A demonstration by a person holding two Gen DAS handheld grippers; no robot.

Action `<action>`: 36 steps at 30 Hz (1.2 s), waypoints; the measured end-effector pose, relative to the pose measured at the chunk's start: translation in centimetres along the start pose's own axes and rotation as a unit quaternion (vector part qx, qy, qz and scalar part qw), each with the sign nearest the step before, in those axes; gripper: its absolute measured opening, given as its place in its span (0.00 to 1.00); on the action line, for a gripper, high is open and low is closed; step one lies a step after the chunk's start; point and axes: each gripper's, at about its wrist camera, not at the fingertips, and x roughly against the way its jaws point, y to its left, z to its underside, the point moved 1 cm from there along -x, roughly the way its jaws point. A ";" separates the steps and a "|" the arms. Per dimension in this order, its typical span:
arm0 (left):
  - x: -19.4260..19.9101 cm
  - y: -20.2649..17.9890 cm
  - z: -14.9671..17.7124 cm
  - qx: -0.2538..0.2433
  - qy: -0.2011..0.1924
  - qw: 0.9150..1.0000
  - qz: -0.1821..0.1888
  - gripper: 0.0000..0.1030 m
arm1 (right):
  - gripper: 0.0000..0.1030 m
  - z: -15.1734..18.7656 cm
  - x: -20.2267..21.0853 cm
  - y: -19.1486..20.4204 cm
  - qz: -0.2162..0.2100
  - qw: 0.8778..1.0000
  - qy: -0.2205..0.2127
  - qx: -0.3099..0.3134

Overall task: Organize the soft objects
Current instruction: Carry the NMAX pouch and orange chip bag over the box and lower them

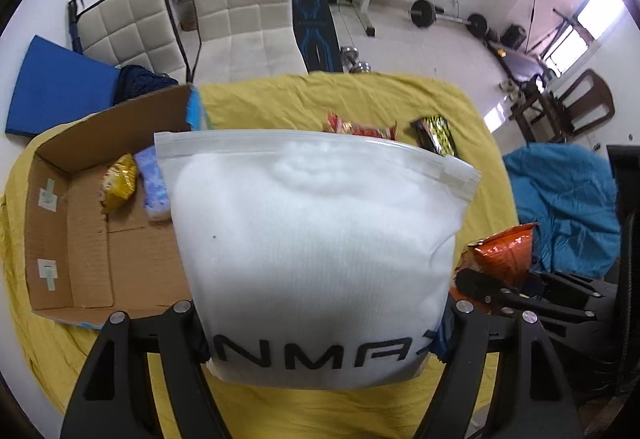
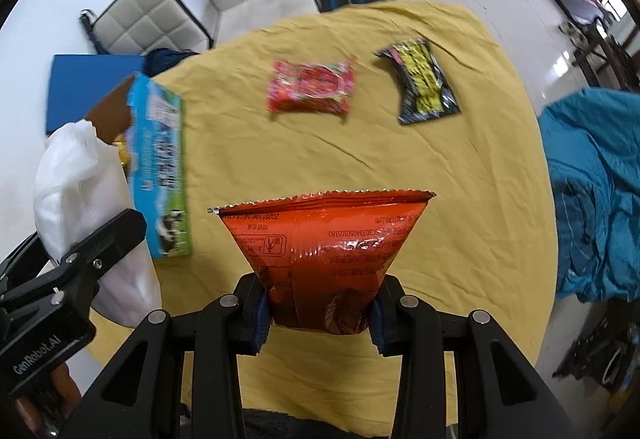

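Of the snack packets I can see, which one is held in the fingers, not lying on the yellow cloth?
The orange packet, pinched in the right gripper. The red packet and the black-and-yellow packet lie flat on the yellow cloth farther away.

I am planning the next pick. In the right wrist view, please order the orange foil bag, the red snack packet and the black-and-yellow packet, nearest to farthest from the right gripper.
1. Orange foil bag: clamped in the right gripper.
2. Red snack packet: farther up on the yellow cloth, slightly left.
3. Black-and-yellow packet: farthest, upper right.
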 end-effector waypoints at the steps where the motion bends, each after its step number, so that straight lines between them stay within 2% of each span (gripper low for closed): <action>1: 0.6 0.7 -0.1 0.004 -0.005 1.000 0.000 0.72 | 0.39 -0.1 0.3 0.7 -0.002 1.000 -0.003 0.005; 4: 1.8 2.9 -0.5 0.014 -0.015 1.000 0.001 0.73 | 0.39 -0.2 1.2 3.1 -0.014 1.000 -0.009 0.018; 9: 3.8 8.7 -1.1 0.040 -0.029 0.999 -0.014 0.73 | 0.39 -0.9 0.8 7.6 -0.041 0.999 -0.007 0.033; 17: 4.2 19.2 -2.1 0.083 -0.021 0.995 -0.051 0.73 | 0.39 -2.4 -1.2 16.7 -0.070 0.995 0.007 0.075; 21: 2.7 24.2 -2.4 0.103 0.001 0.992 -0.070 0.73 | 0.39 -3.2 -3.5 21.6 -0.075 0.992 0.022 0.096; 27: -0.3 29.1 -2.9 0.118 0.032 0.989 -0.081 0.73 | 0.39 -4.0 -8.2 26.6 -0.068 0.991 0.051 0.106; 36: -6.7 33.7 -3.8 0.120 0.093 0.984 -0.096 0.73 | 0.39 -4.2 -16.4 29.5 -0.030 0.988 0.115 0.098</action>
